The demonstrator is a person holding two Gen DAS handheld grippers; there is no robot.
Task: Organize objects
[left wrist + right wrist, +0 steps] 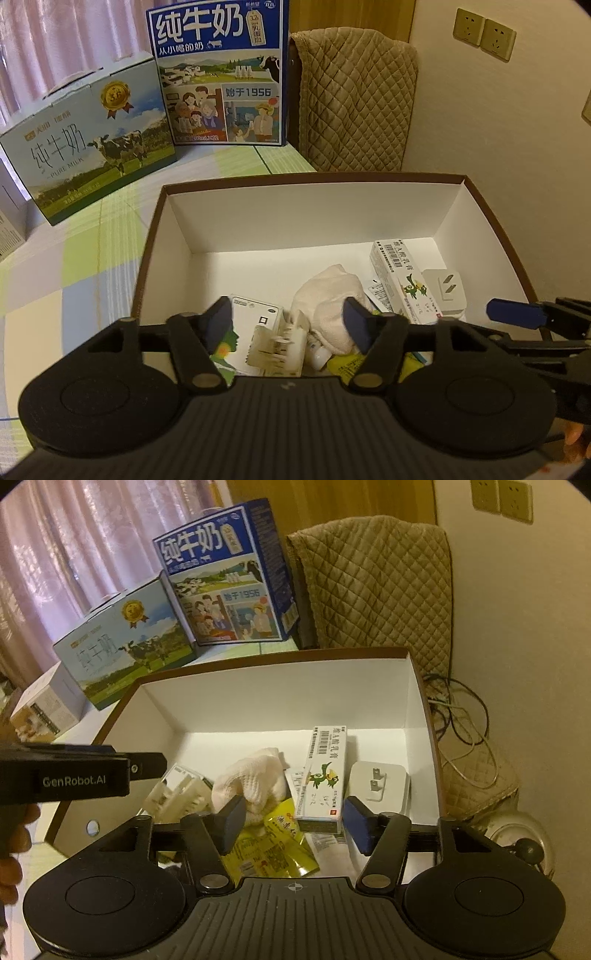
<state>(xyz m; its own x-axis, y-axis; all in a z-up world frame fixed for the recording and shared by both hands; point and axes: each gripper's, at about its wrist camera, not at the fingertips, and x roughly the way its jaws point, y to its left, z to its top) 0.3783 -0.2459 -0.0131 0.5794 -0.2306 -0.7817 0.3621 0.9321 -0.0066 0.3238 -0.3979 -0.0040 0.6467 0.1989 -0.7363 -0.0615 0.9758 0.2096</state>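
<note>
Checked cloth covers the counter [74, 266]; two milk cartons [96, 147] stand at its far edge before a pink curtain, a quilted chair cover to their right. Open cardboard box [306, 206], brown outside and white inside, sits at the counter's near right corner, w/ loose cables on the floor beyond its right wall (right wrist view).

Contents, all crowded toward the box's near wall: cream sock [255, 779] at centre; ointment carton [323, 775] lying on its long side, just right of the sock; white plug adapter [380, 782] in the near right corner, prongs up; yellow sachet [277, 845] partly under the sock; white card pack and a pale plastic clip [277, 343] to the left.

Left hand-held gripper [288, 321]: jaws apart, empty, poised above clip and sock. Right hand-held gripper [291, 823]: jaws apart, empty, over the sachet and the ointment carton's near end.

Risks, as judged:
- Items overlap, so a closing gripper may pinch sock fabric along w/ its target and drag neighbours.
- Flat sachet gives little to grip; pads may slip off it.
- Both grippers work close together over the same wall; they could collide or shove the light box toward the counter's edge.
</note>
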